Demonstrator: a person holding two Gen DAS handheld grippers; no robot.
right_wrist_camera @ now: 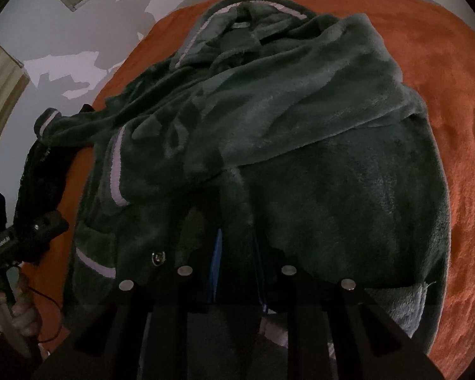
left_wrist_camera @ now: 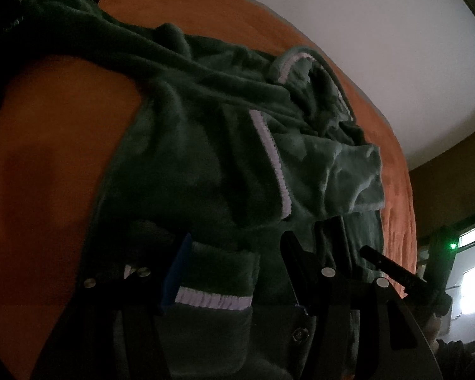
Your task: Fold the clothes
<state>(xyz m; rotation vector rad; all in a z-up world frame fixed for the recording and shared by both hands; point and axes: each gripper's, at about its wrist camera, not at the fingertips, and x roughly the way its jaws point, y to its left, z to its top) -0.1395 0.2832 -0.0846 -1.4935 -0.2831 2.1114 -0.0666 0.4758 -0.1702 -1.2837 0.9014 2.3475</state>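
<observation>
Dark green fleece robe (right_wrist_camera: 316, 171) with white trim (left_wrist_camera: 270, 155) on orange blanket (right_wrist_camera: 459, 101).

Dark green fleece robe (right_wrist_camera: 300, 145) lay heaped on the orange cover.

The robe was plush, with pale lilac-white trim along its edges and a trimmed pocket near its lower left. It lay crumpled and partly folded, one broad panel turned diagonally over the smoother lower part, the collar bunched at the far end. One trimmed sleeve trailed out to the left. Its near hem was gathered into folds.
</observation>
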